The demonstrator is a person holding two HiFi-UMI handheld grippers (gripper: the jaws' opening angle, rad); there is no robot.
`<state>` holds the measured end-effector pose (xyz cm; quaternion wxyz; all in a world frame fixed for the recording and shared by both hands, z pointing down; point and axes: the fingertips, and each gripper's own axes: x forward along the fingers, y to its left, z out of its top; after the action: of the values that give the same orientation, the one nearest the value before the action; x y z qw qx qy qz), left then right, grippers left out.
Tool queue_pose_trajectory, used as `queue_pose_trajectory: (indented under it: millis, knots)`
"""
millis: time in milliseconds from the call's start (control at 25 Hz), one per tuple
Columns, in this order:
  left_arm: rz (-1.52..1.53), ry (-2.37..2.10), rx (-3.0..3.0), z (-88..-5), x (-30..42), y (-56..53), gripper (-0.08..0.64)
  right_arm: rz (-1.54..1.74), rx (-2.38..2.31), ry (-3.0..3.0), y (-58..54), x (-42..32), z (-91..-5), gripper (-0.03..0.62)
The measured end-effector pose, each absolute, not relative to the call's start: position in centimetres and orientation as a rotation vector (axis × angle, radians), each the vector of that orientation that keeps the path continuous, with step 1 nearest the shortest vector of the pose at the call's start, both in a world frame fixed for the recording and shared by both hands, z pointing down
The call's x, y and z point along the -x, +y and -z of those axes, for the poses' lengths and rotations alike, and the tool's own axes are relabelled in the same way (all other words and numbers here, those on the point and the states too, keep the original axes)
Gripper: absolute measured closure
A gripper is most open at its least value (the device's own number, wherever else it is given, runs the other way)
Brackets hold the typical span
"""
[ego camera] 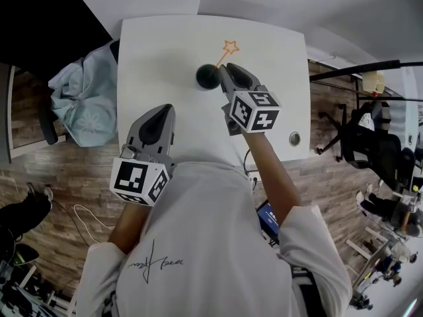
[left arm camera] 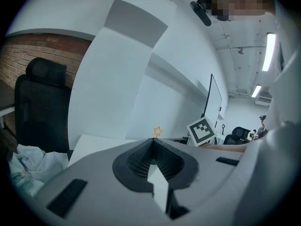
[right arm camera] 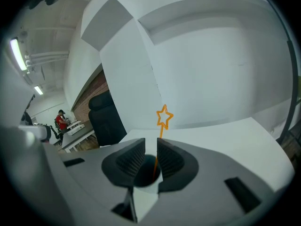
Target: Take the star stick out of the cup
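From the head view, the cup point(ego camera: 207, 76) stands on the table point(ego camera: 152, 51) with the star stick point(ego camera: 229, 47) leaning out of it; the right gripper point(ego camera: 223, 71) has its tips at the cup's rim; the left gripper point(ego camera: 165, 109) hovers well apart, near the table's near edge. Left gripper view: jaws pressed together on nothing. Right gripper view: jaws narrowly parted above the cup; the stick rises through the gap.

You're working in an office. Black office chairs point(ego camera: 370, 144) stand beside your white table point(ego camera: 152, 65), and strip lights point(left arm camera: 270, 52) run along the ceiling.
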<state>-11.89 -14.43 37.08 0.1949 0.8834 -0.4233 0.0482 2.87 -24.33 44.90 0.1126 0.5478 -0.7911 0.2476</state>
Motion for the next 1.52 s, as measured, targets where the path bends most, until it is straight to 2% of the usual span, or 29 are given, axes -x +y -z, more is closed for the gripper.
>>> queue_pose_trajectory:
  millis: [1520]
  knots:
    - [-0.172, -1.192, -2.413, -38.8, 12.9, -16.0, 0.557, -0.79, -1.609, -2.261, -27.0, -2.9, -47.8, 0.517]
